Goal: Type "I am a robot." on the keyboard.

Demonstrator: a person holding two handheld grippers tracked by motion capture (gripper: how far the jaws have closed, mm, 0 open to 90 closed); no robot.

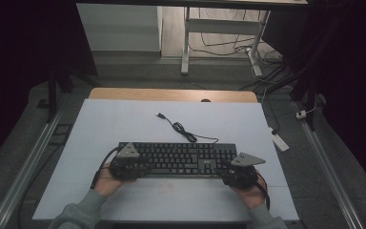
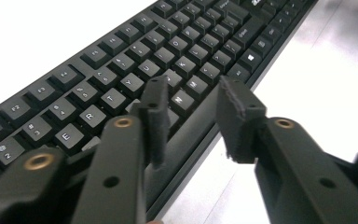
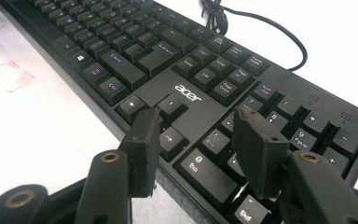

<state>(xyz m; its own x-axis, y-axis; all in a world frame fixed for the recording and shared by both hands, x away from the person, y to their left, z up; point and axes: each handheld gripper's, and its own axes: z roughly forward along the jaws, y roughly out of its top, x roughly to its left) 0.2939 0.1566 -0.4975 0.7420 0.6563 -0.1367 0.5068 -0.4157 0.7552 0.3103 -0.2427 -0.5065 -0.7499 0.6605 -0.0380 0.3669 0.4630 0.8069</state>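
The left gripper (image 2: 189,119) has its jaws spread apart, hanging over the keyboard's (image 1: 176,159) near edge by the space bar and letter keys. The right gripper (image 3: 203,149) is spread too, poised over the arrow keys and number pad. The black keyboard lies across the middle of a white table (image 1: 124,124), its cable (image 1: 183,130) coiling away behind it to a loose plug.
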